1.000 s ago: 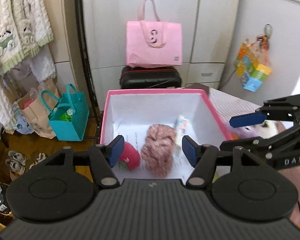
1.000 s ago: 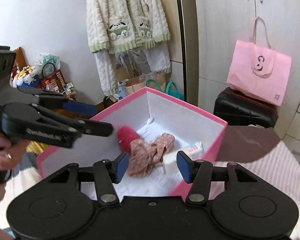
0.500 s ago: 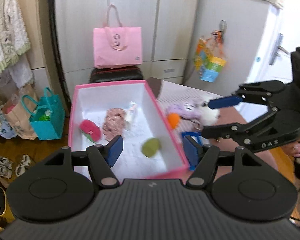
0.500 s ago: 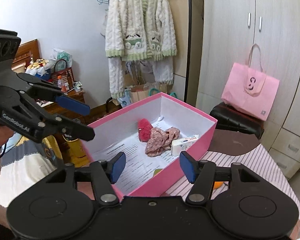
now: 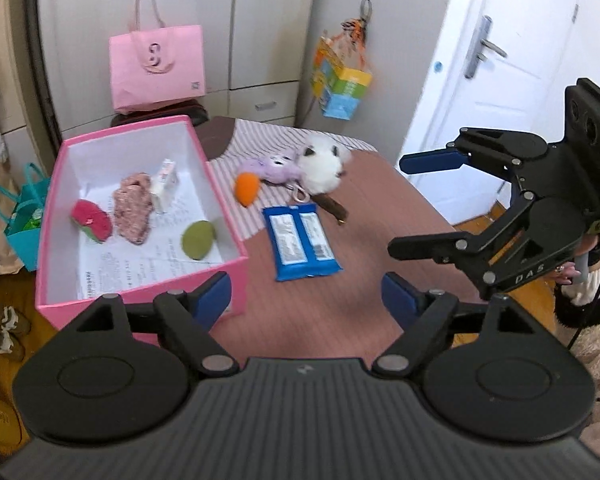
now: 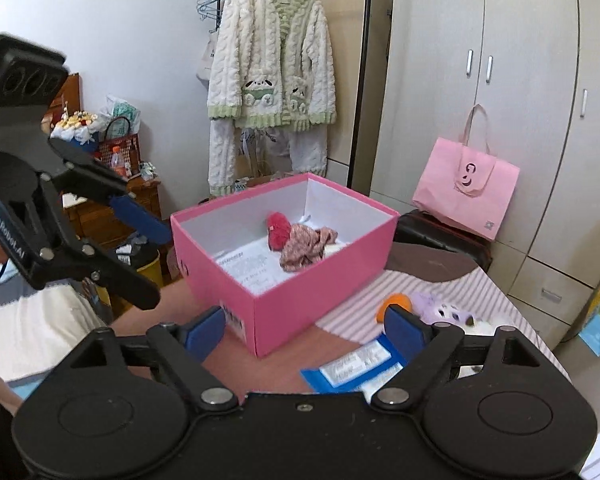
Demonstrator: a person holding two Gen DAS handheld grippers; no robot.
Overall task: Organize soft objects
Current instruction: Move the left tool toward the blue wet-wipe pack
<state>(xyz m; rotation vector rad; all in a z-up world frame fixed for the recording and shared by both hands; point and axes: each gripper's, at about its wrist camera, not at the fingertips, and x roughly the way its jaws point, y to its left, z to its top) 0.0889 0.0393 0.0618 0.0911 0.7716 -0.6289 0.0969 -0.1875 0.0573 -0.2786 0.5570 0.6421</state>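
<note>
— Hovering empty, both: left gripper point(image 5: 306, 294) and right gripper point(image 6: 304, 330) are gaping above the table point(image 5: 380, 216).

— Orange plush point(image 5: 247, 188) is waiting beside the pink box point(image 5: 228, 240); grabbing carelessly risks snagging the purple plush point(image 5: 274, 168) touching it.

Pink tote bag point(image 5: 157, 65) sits on black suitcase point(image 6: 440, 234) against grey wardrobe point(image 5: 220, 20). Cream cardigan point(image 6: 272, 68) hangs on rack left of it. Teal bag point(image 5: 24, 216) on floor beside tabletop point(image 5: 364, 216). Colourful bag point(image 5: 340, 84) hangs near white door point(image 5: 512, 52).
</note>
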